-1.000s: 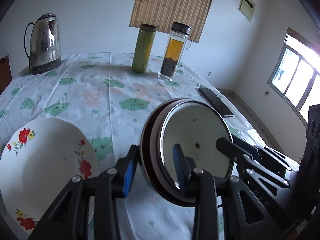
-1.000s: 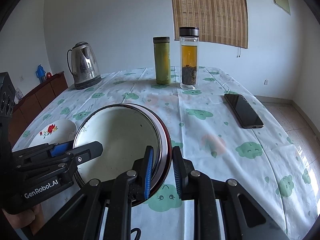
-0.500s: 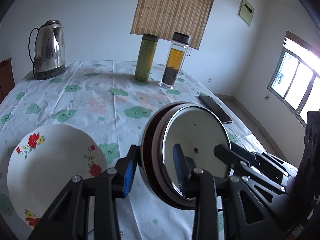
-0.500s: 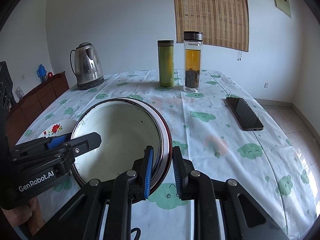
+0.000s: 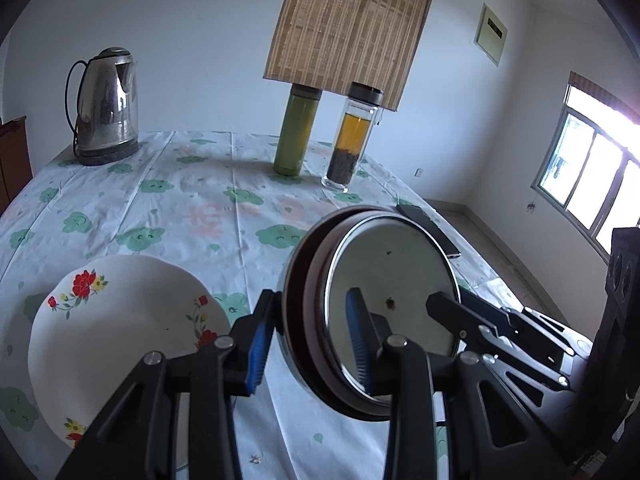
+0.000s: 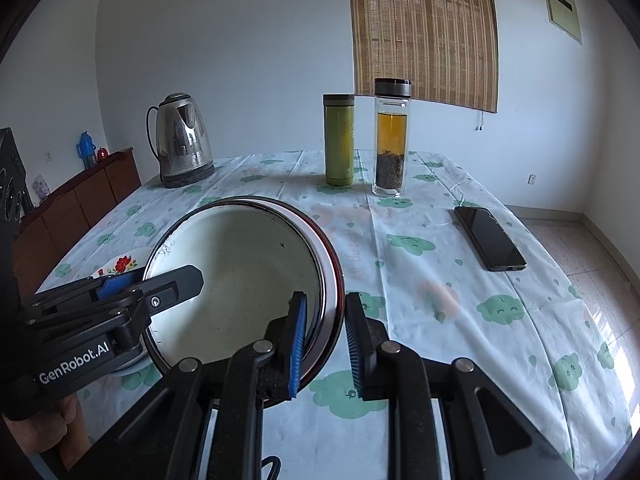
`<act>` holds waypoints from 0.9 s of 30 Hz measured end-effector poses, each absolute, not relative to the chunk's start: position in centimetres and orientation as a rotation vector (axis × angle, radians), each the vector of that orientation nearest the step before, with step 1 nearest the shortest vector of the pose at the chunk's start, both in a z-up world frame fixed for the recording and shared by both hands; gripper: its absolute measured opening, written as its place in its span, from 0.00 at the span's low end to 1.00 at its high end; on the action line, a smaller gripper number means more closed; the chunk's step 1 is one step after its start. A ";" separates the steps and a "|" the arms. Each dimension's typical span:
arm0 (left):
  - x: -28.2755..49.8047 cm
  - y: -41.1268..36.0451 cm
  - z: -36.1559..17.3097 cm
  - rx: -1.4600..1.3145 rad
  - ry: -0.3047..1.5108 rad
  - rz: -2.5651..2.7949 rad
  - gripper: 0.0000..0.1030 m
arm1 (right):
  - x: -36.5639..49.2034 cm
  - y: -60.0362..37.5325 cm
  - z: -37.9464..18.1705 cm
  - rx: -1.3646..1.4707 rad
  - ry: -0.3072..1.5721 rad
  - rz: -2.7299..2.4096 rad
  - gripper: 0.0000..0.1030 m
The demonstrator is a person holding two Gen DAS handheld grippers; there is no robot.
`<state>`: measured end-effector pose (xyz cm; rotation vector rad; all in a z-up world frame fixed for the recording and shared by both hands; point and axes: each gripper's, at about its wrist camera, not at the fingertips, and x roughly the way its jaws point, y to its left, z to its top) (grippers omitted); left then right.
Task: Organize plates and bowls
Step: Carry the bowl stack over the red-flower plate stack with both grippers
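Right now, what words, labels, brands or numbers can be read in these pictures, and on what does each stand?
"GenRobot.AI": white letters on the left gripper's black body, in the right wrist view.
Faded pink marks on the tablecloth: too blurred to read.
Wall panel: no readable text.
Kettle, green flask, glass bottle, phone: no text visible.

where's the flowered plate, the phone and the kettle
flowered plate (image 5: 120, 320), left wrist view, on its bare white centre
phone (image 6: 490, 238), right wrist view, on the middle of its dark screen
kettle (image 6: 182, 138), right wrist view, on its shiny steel body
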<state>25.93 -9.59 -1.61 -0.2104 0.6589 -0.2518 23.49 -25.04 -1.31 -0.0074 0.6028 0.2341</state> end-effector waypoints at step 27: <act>23.0 -4.9 -0.5 -0.246 0.592 -0.194 0.32 | 21.8 -20.4 0.5 -0.059 0.563 0.289 0.20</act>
